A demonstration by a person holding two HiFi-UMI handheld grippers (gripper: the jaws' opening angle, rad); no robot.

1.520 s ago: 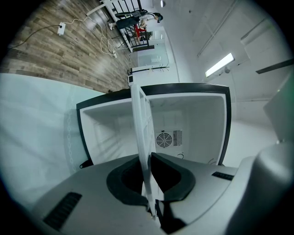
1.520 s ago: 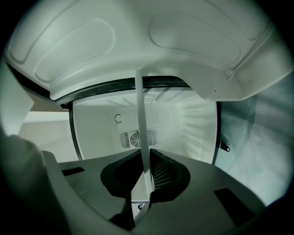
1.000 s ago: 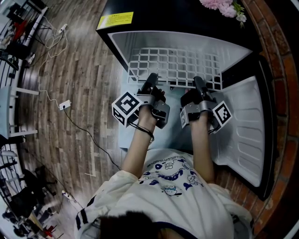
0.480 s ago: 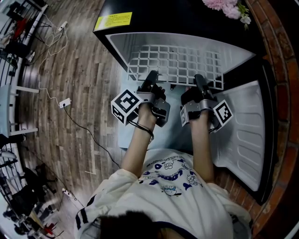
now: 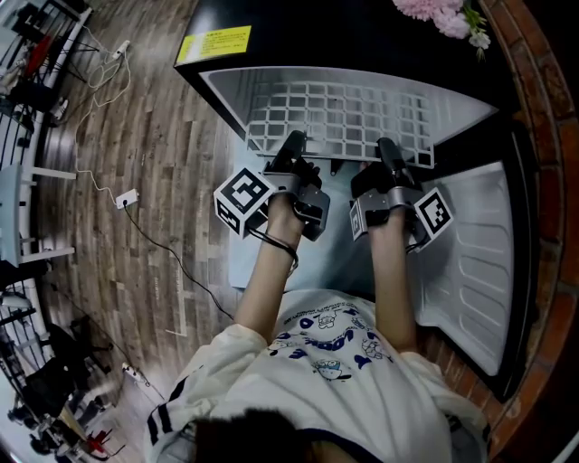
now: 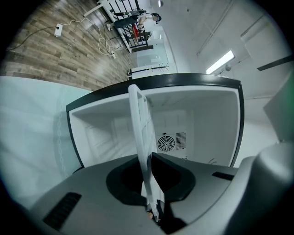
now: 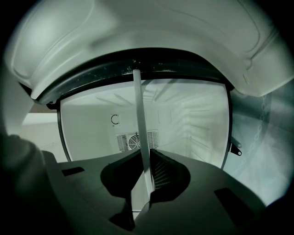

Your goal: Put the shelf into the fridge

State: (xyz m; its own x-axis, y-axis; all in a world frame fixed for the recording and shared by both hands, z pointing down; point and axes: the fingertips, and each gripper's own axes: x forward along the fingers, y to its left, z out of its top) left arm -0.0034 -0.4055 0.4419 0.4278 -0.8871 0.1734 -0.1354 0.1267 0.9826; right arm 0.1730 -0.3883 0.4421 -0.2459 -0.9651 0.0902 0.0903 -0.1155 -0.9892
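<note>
A white wire-grid shelf [image 5: 339, 116] lies flat, its far part inside the open black fridge [image 5: 271, 27]. My left gripper [image 5: 291, 155] is shut on the shelf's near edge at the left, my right gripper [image 5: 391, 158] shut on that edge at the right. In the left gripper view the shelf [image 6: 140, 133] shows edge-on, clamped between the jaws of the left gripper [image 6: 149, 183], with the white fridge interior [image 6: 193, 119] and its fan grille behind. The right gripper view has the shelf [image 7: 140, 124] edge-on too, pinched in the right gripper [image 7: 147, 176].
The fridge door [image 5: 470, 244] stands swung open at the right, its white liner facing up. A brick wall [image 5: 552, 136] runs along the right. Wood floor [image 5: 154, 163] with cables and a power strip [image 5: 125, 201] lies at the left. Pink flowers [image 5: 443, 14] sit on the fridge top.
Both grippers have pushed forward with the shelf, which has slid deeper into the fridge cavity.
</note>
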